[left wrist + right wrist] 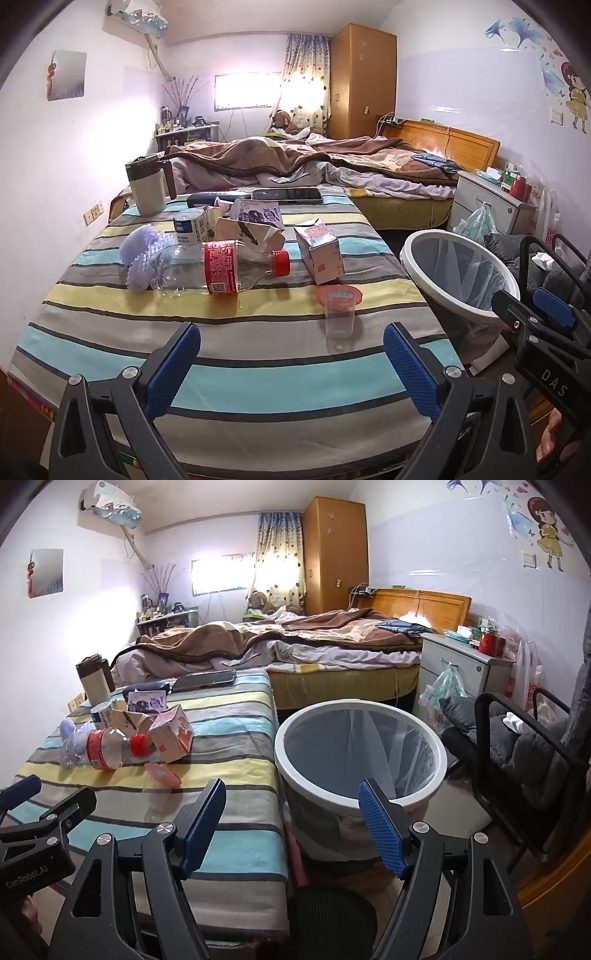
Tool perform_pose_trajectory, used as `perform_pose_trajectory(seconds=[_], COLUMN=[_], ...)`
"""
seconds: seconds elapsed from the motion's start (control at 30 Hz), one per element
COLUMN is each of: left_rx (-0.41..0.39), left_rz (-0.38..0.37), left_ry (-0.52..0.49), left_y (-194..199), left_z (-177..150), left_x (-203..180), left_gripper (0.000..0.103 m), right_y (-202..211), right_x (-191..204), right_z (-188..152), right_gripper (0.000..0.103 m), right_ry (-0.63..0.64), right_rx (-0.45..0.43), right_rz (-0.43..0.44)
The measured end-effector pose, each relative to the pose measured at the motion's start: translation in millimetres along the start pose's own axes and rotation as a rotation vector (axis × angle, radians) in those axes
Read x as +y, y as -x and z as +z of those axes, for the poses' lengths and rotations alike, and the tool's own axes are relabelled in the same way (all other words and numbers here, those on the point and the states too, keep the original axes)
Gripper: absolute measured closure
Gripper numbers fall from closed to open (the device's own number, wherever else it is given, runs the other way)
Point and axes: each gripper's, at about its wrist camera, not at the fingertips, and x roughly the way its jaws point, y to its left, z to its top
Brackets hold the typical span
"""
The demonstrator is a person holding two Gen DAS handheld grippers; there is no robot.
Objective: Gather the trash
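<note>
We see a striped counter [258, 354] carrying the trash and, just beside its right edge, a white-rimmed bin [461, 258] lined with a bag and apparently empty. The left gripper [291, 354] hangs over the near edge of the counter, jaws spread wide with nothing between them. The right gripper [291, 819] is likewise released and empty, and it points at the gap between counter and bin. Ahead of the left gripper and slightly to its right stands a clear plastic cup [340, 317], upright, with an orange lid [338, 294] touching it behind. Farther back lies a clear bottle [221, 267] with a red cap, on its side, its long axis running left to right across the gripper's line of approach. A pink carton [319, 254] sits to the right of the cap. We judge the cup the nearest item, closer to the left gripper; the bin is closer to the right one.
</note>
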Motion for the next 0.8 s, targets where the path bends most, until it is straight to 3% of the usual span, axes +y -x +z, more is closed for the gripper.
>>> perform_pose_trajectory(seconds=[0.8], left_rx=[0.006], left_rz=[-0.003], left_ry=[0.022], left_y=[-0.4], left_z=[-0.9], left_x=[3.8], left_gripper=[0.002], right_y=[1.4], right_x=[3.5], right_z=[0.9], right_gripper=[0.028], right_ry=[0.008], right_rx=[0.008], right_rz=[0.002])
